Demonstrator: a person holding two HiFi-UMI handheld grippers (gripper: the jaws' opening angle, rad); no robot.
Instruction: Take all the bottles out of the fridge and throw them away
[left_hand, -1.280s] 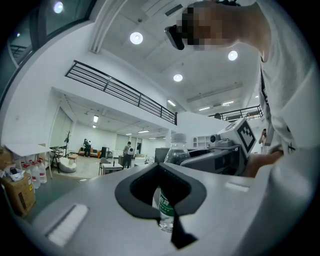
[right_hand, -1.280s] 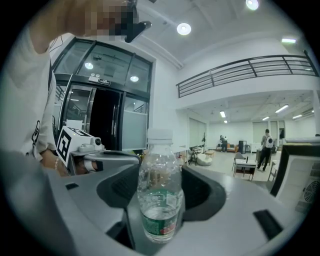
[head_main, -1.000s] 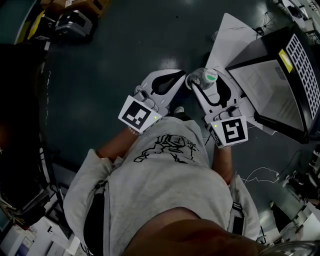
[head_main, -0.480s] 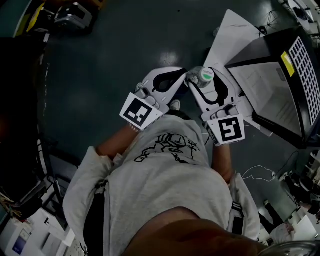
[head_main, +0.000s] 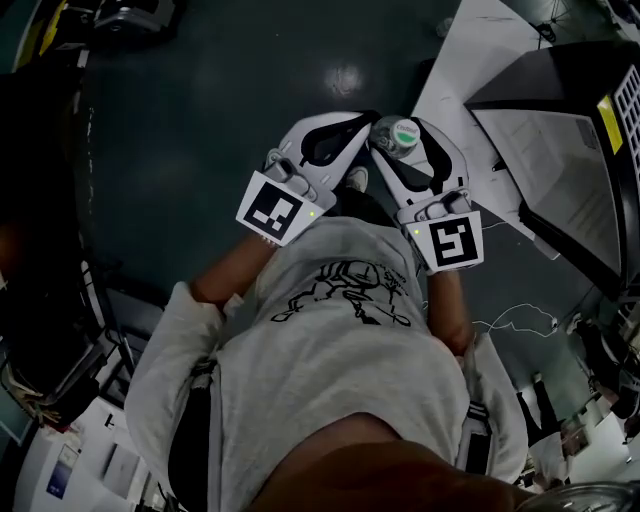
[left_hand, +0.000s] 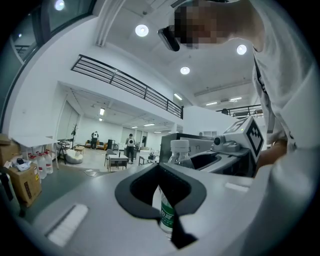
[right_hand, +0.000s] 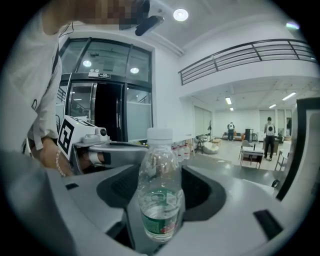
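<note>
Looking down from the head camera, I see my right gripper (head_main: 399, 130) clamped on a clear plastic bottle (right_hand: 160, 195) with a white cap and green label. It is held upright just above the centre of the frame, over the dark floor (head_main: 200, 120). My left gripper (head_main: 360, 127) sits just beside it, jaws closed together on nothing. In its own view the bottle shows behind the jaw tips.

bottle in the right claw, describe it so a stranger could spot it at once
Look down past the person's grey shirt to the two claws held over the dark floor. The right claw grips a small clear bottle upright: white cap, green label; the left claw beside it holds nothing.
</note>
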